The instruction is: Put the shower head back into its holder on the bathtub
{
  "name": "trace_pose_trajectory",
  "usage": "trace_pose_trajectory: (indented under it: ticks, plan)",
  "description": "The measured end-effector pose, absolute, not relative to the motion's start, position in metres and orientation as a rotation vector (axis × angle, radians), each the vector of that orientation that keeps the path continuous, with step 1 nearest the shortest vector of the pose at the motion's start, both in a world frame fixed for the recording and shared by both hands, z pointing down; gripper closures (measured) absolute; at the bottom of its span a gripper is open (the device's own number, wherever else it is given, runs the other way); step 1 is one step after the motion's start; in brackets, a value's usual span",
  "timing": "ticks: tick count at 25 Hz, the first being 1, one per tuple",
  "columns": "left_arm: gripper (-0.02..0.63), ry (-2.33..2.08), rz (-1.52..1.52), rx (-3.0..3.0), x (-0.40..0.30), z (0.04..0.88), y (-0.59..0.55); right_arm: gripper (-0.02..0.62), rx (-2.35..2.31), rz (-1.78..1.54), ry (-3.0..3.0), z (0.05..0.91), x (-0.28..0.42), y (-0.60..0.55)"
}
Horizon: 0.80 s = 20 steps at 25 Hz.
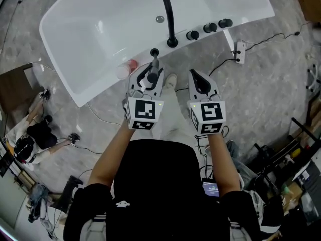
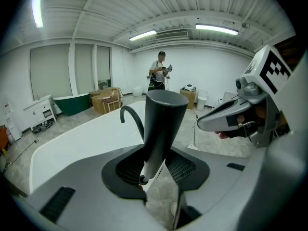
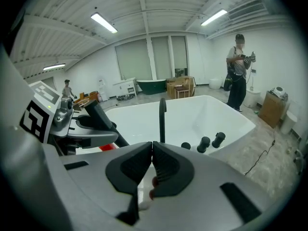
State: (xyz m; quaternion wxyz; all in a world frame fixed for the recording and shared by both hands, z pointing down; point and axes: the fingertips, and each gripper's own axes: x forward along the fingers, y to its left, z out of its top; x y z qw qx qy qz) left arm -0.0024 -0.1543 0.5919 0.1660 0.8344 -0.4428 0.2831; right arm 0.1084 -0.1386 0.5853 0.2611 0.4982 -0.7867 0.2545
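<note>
At the near rim of the white bathtub (image 1: pixel 60 49), head view, both grippers hang side by side above the grey floor (image 1: pixel 271 84), pointing toward the tub.

1. Left gripper (image 1: pixel 150 75) (image 2: pixel 156 153): my fingers (image 2: pixel 130 170) are clamped on the black shower head (image 1: pixel 154 67) (image 2: pixel 161 124). In the left gripper view it stands nearly upright between the pads, wide end up, with a white part at its lower end.
2. Shower head position: it is not seated. Its far end lies just short of the holder (image 1: pixel 154 52), a small black socket on the rim at 12 o'clock from the left gripper. I cannot tell whether the two touch.
3. Right gripper (image 1: pixel 196 79) (image 3: pixel 152 150): at 3 o'clock from the left gripper and apart from it. My fingers (image 3: pixel 168 167) are together, tips meeting, with nothing between them.
4. Rim fittings: the black curved faucet (image 1: pixel 167 14) (image 3: pixel 162 119) has its base at 1 o'clock from the holder. Three black knobs (image 1: pixel 209 28) (image 3: pixel 204 142) run in a row at 2 o'clock from that base.
5. A small red-and-white item (image 1: pixel 128 67) sits on the rim at 8 o'clock from the holder, too blurred to identify.
6. Surroundings: a white power strip (image 1: pixel 239 51) lies on the floor at 3 o'clock from the faucet base. A person (image 2: pixel 160 71) (image 3: pixel 237 66) stands at the far side of the room.
</note>
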Motion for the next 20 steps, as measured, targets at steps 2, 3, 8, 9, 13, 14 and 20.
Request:
trace_pose_trajectory:
  ticks: [2, 3, 8, 9, 13, 14, 20]
  plan:
    - [0.460, -1.267, 0.820, 2.363, -0.002, 0.603, -0.158, 0.574, 1.354, 0.707, -2.120, 0.594, 0.111, -0.142]
    - [0.460, -1.273, 0.825, 2.357, -0.001, 0.608, -0.160, 0.574, 1.354, 0.717, -2.115, 0.599, 0.113, -0.144]
    - [0.460, -1.291, 0.840, 2.330, 0.002, 0.631, -0.168, 0.574, 1.324, 0.737, -2.102, 0.620, 0.118, -0.147]
    - [0.460, -1.297, 0.841, 2.327, 0.002, 0.636, -0.170, 0.574, 1.316, 0.737, -2.101, 0.624, 0.118, -0.147]
    - [0.460, -1.316, 0.847, 2.297, 0.000, 0.653, -0.176, 0.574, 1.285, 0.750, -2.092, 0.640, 0.116, -0.145]
    - [0.460, -1.320, 0.848, 2.289, 0.000, 0.658, -0.177, 0.574, 1.279, 0.755, -2.091, 0.644, 0.116, -0.145]
    - [0.460, -1.340, 0.862, 2.261, 0.000, 0.686, -0.185, 0.574, 1.248, 0.764, -2.082, 0.671, 0.116, -0.149]
